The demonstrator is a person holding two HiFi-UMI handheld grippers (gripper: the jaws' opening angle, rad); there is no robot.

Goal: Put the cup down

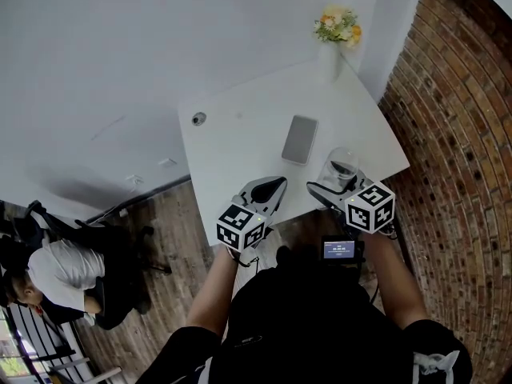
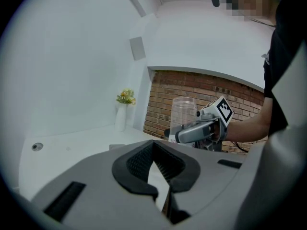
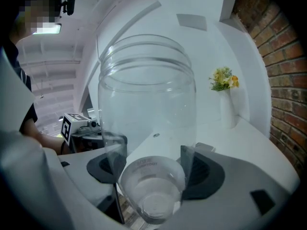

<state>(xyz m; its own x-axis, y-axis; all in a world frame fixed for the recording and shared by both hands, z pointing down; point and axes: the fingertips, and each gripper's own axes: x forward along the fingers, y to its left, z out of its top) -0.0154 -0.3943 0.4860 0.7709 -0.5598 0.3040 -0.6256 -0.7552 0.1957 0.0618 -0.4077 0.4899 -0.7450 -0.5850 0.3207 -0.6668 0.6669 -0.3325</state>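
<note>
A clear plastic cup [image 1: 342, 165] stands upright between the pads of my right gripper [image 1: 332, 184], near the front right edge of the white table [image 1: 232, 146]. In the right gripper view the cup [image 3: 146, 109] fills the middle, and my right gripper [image 3: 151, 164] is shut on its lower part. From the left gripper view the cup [image 2: 183, 111] sits to the right, its base hidden by the right gripper, so I cannot tell whether it touches the table. My left gripper [image 1: 272, 186] hovers at the table's front edge, and in its own view the left gripper [image 2: 156, 164] is shut on nothing.
A grey phone [image 1: 300, 139] lies flat mid-table, just beyond the cup. A white vase of yellow flowers [image 1: 336, 30] stands at the far corner. A round cable hole [image 1: 198, 118] is at the left. A brick wall [image 1: 456, 134] runs along the right. A person [image 1: 64, 270] sits lower left.
</note>
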